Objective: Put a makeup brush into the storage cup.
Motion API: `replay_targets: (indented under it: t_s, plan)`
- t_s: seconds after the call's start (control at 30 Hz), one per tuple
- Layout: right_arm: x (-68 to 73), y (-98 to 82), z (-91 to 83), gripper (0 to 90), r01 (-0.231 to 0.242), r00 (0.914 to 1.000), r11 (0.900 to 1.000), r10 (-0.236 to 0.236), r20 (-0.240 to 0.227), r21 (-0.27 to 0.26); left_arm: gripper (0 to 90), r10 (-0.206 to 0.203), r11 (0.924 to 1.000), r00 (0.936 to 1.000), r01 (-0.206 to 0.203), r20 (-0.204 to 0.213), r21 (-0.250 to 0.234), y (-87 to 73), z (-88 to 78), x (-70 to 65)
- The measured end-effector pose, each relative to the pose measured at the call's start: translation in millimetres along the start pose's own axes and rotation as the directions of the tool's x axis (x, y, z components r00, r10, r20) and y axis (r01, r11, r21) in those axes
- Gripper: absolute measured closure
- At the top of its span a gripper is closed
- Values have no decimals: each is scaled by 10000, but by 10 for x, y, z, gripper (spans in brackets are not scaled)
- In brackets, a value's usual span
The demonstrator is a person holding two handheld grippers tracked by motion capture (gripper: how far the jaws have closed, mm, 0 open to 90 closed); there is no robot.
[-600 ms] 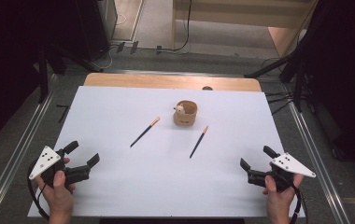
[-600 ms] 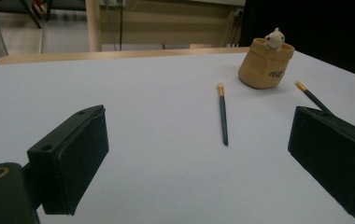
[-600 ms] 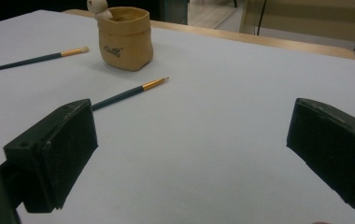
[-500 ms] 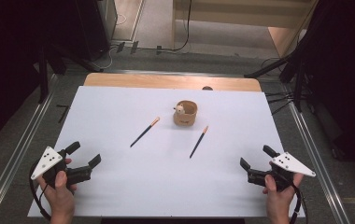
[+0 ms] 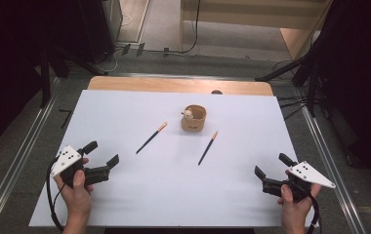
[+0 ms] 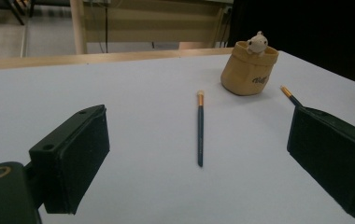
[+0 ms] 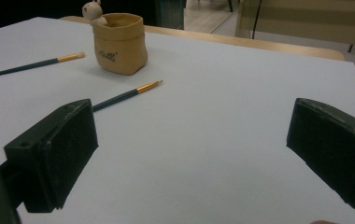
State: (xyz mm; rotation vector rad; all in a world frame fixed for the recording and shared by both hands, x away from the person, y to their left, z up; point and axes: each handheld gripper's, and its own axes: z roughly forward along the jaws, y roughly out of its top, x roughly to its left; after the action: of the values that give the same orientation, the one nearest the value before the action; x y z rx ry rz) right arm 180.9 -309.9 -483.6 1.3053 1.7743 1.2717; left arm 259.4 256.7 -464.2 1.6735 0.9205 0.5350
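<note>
A tan pot (image 5: 194,118) with a small animal figure on its rim stands on the white table top (image 5: 125,107), past the middle. Two dark-handled brushes lie flat: one (image 5: 151,138) to the pot's left, the other (image 5: 208,147) in front of it to the right. My left gripper (image 5: 103,152) is open and empty near the front left corner, pointing at the left brush (image 6: 200,130) and the pot (image 6: 249,70). My right gripper (image 5: 270,164) is open and empty near the front right, facing the pot (image 7: 119,44) and the nearer brush (image 7: 124,95).
A wooden strip (image 5: 174,85) runs along the table's far edge, with a small dark object (image 5: 216,91) on it. Metal rails (image 5: 22,146) flank both sides. Wide bare white surface lies between the grippers and the brushes.
My left gripper has shifted a little to the right and forward over the table. The right gripper, the brushes and the pot have stayed in place.
</note>
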Motion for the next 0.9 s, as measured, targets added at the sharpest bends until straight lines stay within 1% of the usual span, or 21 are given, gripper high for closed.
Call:
replay_targets:
  t_s: [0.07,0.17,0.27,0.37,0.57,0.63,0.67,0.7,0.73,0.77,0.8,0.83,0.87,0.9]
  plan:
    - [30,2,8,24,147,9999,9999,-147,-16,62,58,95,9999,9999,-96,45,80,34,46,-12]
    - [70,9,19,24,286,9996,9995,-285,-34,134,59,23,10000,9999,-24,138,56,60,85,-9]
    - [79,19,32,24,326,9994,9994,-325,-88,117,62,-216,9997,9995,218,212,-77,80,129,-1]
    - [78,22,43,24,269,9996,9996,-268,-125,111,62,-371,9992,9990,374,249,-107,82,158,7]
    - [65,17,57,24,197,9997,9997,-195,-158,138,64,-352,9992,9991,357,255,-190,121,182,7]
    - [66,17,60,24,207,9996,9997,-204,-172,145,64,-212,9996,9995,217,240,-205,150,196,-14]
    - [65,17,61,24,219,9996,9996,-216,-160,163,65,-95,9999,9996,98,247,-98,168,208,-26]
    - [65,17,61,24,219,9996,9996,-216,-160,163,64,-95,9999,9996,98,247,-98,168,208,-26]
    - [65,18,67,24,223,9996,9996,-220,-171,167,64,192,9998,9997,-192,175,-10,197,223,-55]
    - [67,18,68,24,209,9996,9996,-206,-174,179,64,519,9986,9984,-518,219,-43,271,243,-116]
    - [69,18,70,24,214,9996,9996,-211,-186,189,64,519,9986,9984,-518,219,-43,271,243,-116]
    - [71,19,72,24,250,9995,9995,-247,-184,201,64,537,9984,9976,-530,425,-176,347,265,-144]
    - [71,21,77,24,276,9995,9994,-273,-175,197,64,469,9986,9978,-457,478,-263,380,281,-158]
    - [70,24,81,24,254,9995,9995,-251,-174,182,64,469,9986,9978,-457,478,-263,380,281,-158]
